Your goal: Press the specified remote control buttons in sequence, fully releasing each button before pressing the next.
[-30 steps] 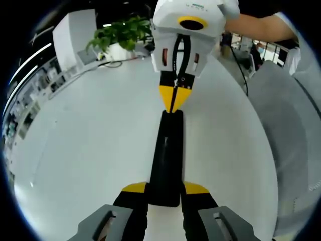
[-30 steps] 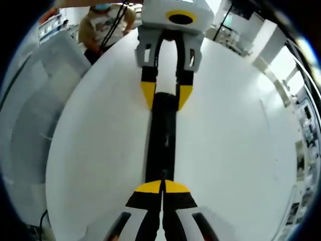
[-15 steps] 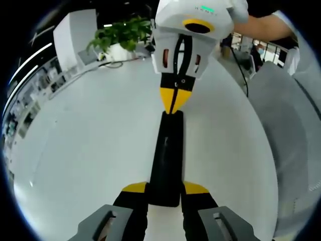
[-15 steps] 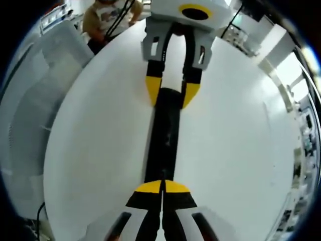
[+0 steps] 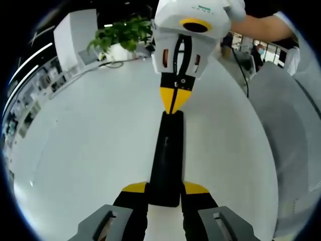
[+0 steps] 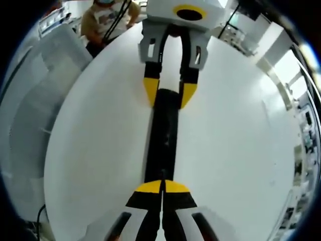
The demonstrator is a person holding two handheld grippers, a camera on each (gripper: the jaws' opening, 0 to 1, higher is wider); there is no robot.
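I see the remote control [image 5: 167,155], a long, slim black bar, lying flat on the white table [image 5: 90,150]. In the left gripper view its near end sits between my left gripper's [image 5: 165,192] yellow-tipped jaws. At its far end my right gripper's [image 6: 162,189] closed yellow tips touch its top face; buttons too dark to make out.

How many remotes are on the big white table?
1. The black remote lies lengthwise on the white table. The left gripper clamps one end of it; the right gripper, jaws shut, has its tips at the other end.
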